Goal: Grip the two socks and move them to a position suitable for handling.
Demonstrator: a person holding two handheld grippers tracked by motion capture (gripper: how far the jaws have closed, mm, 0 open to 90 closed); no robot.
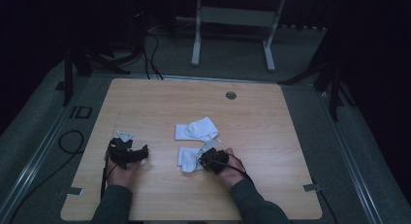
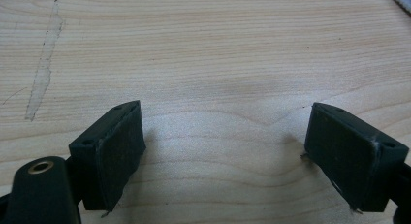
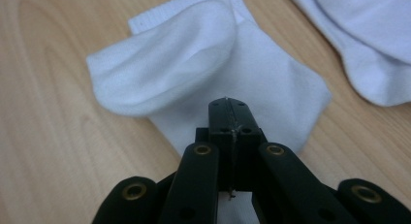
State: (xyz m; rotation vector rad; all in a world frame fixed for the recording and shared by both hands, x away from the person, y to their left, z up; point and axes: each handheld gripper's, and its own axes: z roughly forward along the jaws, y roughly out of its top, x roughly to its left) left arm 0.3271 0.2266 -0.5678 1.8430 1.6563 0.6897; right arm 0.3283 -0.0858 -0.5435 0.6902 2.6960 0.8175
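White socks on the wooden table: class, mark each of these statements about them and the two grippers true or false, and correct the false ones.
1. Two white fabric socks lie on the light wooden table. True: the nearer white sock and the farther white sock.
2. The left gripper is clamped on a sock. False: its jaws stand wide apart over bare wood.
3. The right gripper has its jaws together above the nearer white sock. True.
4. The two socks are stacked on each other. False: they lie side by side.
5. A round grey plug sits near the table's far edge. True.
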